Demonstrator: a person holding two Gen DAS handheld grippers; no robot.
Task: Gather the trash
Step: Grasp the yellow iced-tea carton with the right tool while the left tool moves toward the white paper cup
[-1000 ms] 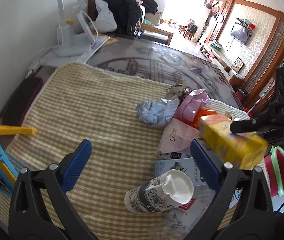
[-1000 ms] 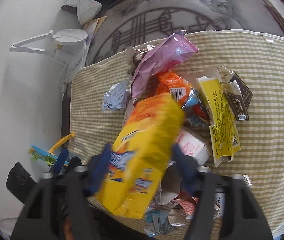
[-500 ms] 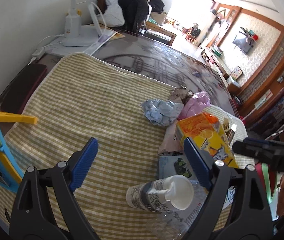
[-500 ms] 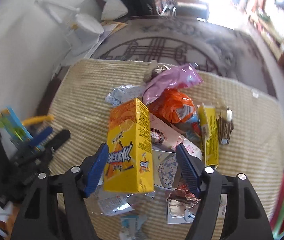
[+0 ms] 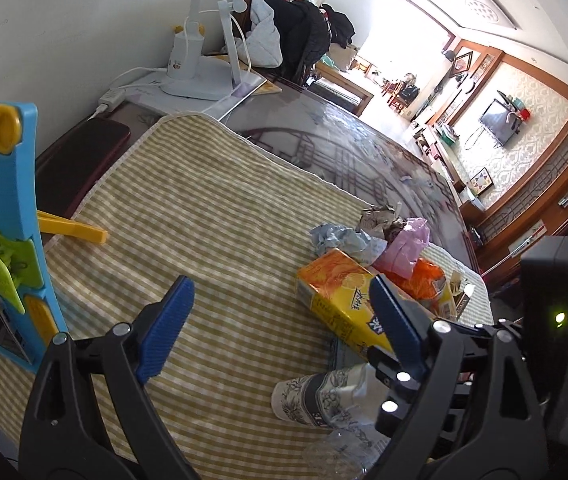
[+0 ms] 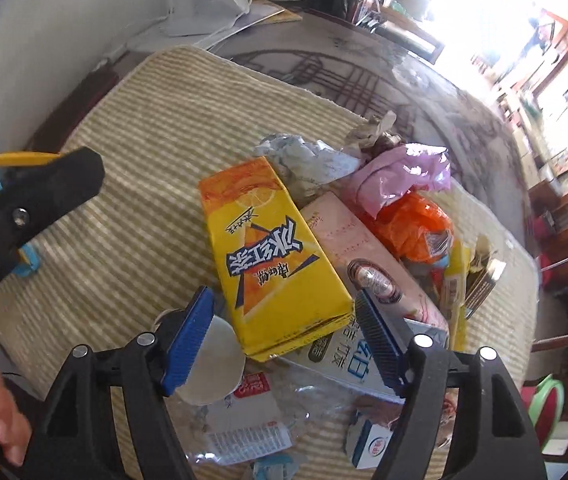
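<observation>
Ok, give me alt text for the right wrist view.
The open right gripper hovers over a yellow carton lying atop a heap of wrappers on a striped cloth. The left gripper juts in from the left.

Home, living/dining area. Wall-mounted TV [image 5: 499,122] on patterned wallpaper with wood trim, low cabinet [image 5: 442,152] beneath it, framed picture [image 5: 482,181] leaning on the wall. Coats and jackets [image 5: 296,28] heaped at the far end of the bench [image 5: 324,128], which has a glass top over a printed pattern and a checked cloth [image 5: 204,240]. White desk lamp [image 5: 200,60] plugged in by the wall. Snack wrappers and a drink carton [image 6: 268,248] piled on the cloth.
</observation>
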